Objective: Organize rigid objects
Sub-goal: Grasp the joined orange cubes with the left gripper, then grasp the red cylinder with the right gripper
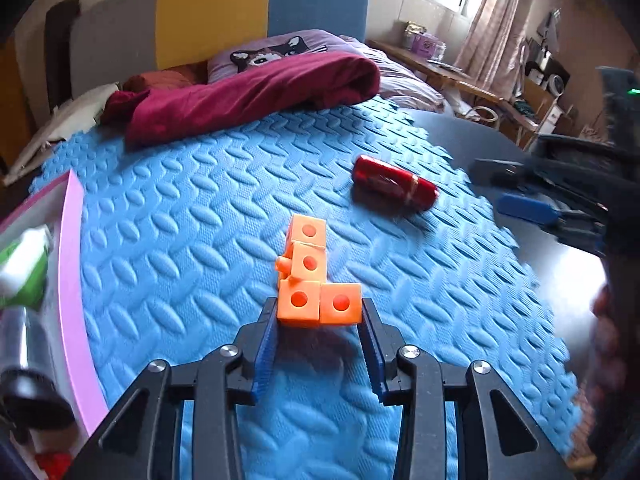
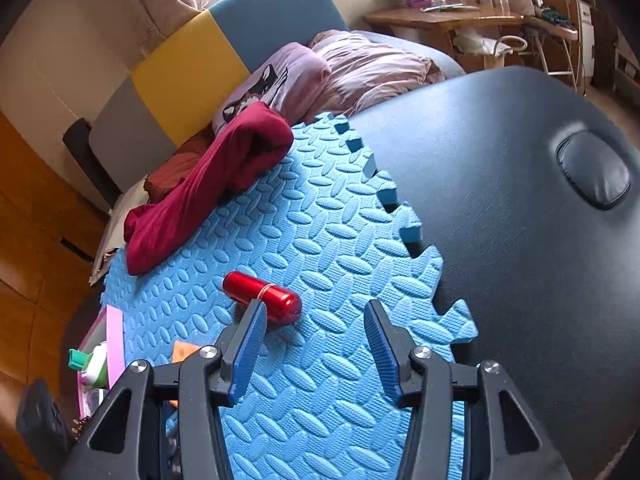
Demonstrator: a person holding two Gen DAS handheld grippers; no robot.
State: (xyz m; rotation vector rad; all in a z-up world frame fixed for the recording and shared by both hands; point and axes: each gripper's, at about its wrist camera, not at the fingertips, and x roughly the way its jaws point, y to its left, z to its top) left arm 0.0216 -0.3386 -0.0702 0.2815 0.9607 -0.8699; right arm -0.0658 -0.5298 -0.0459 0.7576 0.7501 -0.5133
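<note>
Blocks: we see the orange blocks [image 1: 310,276], a short L of joined cubes, lying on the blue mat [image 1: 200,220], its near end between our left fingers.
Left gripper: the left gripper [image 1: 319,312] is closed on the two nearest cubes, one pad against each outer face; we judge the wide end was chosen because its flat sides give the pads a square hold.
Right gripper: our right gripper [image 2: 316,320] hangs over the mat with jaws apart and nothing between them, near the can but not touching it.
Can: the red can [image 2: 262,298] lies on its side on the mat, well apart from the blocks; it would roll if nudged.
Box: a pink-rimmed box [image 1: 72,264] sits at the mat's left edge, already holding a green-and-white bottle [image 1: 22,264]; we take it as the place for the blocks.
Next: we would lift the blocks level, so the joined cubes do not twist loose.
</note>
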